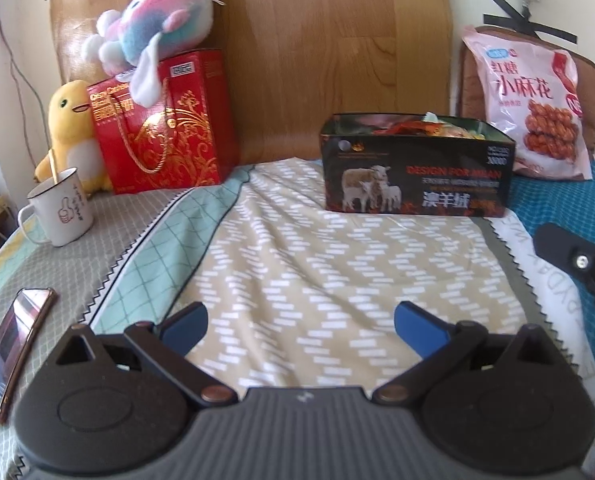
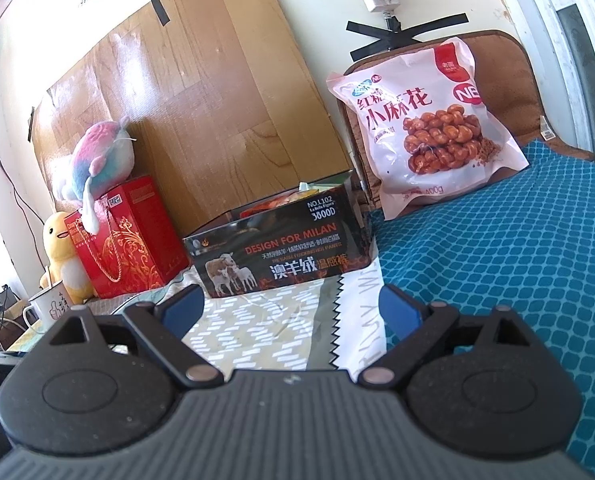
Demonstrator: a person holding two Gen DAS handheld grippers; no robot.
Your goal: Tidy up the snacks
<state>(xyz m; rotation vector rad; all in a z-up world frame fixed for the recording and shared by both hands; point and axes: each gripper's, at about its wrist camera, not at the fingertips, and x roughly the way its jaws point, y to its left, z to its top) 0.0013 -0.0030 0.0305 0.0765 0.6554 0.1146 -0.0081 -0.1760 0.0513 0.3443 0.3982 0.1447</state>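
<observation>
Both the left gripper [image 1: 300, 322] and the right gripper [image 2: 290, 306] are held wide open and empty. At 1 o'clock the twisted-dough snack bag [image 2: 425, 120] is leaned, beside the snack-filled sheep-print box [image 2: 281, 248]. Probably the bag must be grasped next.

Pink snack bag [image 2: 425, 120] upright; black box [image 2: 281, 248] holds snacks.

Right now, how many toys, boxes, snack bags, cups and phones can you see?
Toys: 2, a pink plush and a yellow duck
Boxes: 2, red and black
Snack bags: 1
Cups: 1
Phones: 1
Total: 7
</observation>
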